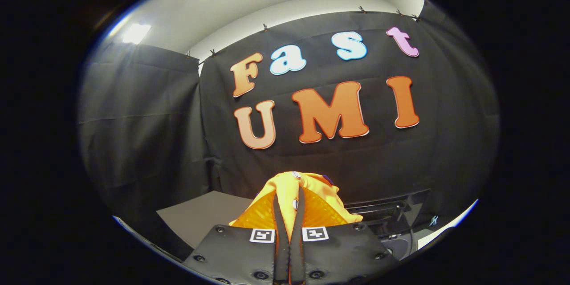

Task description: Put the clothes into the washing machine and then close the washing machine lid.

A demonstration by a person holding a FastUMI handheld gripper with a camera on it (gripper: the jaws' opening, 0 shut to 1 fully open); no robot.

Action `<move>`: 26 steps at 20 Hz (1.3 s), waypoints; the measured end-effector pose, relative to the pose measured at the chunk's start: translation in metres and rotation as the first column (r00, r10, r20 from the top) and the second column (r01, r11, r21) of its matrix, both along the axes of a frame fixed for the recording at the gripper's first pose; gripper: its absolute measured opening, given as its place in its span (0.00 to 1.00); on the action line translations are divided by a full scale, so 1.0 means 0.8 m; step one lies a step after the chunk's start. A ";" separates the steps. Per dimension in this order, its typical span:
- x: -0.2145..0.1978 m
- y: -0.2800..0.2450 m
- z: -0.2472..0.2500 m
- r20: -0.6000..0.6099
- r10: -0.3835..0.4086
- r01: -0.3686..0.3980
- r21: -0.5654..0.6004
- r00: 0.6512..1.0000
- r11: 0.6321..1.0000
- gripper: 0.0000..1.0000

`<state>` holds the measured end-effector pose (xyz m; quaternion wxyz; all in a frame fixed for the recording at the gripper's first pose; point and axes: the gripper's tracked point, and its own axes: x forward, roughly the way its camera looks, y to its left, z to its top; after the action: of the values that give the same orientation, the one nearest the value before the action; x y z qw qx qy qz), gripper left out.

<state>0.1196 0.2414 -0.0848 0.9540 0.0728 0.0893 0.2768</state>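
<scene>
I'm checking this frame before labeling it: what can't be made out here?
- Washing machine, gripper view: the lifted yellow garment and the gripper hide much of it, so its opening and lid position can't be told.
- The garment: the part below the closed fingers is hidden, so its type and full shape are unclear.
- Gray surface beside the fingers: partly covered; what it is stays unclear.
</scene>
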 end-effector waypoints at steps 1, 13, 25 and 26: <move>0.007 -0.018 -0.009 -0.006 -0.019 0.019 -0.004 1.000 1.000 0.09; 0.053 -0.142 -0.153 -0.120 -0.075 0.067 -0.072 0.990 0.995 0.09; 0.078 -0.144 -0.366 -0.351 -0.155 0.087 -0.201 0.923 0.976 0.09; 0.085 -0.143 -0.380 -0.361 -0.166 0.089 -0.221 0.918 0.971 0.09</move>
<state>0.1878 0.1270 -0.3892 0.9375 0.0341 0.2930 0.1844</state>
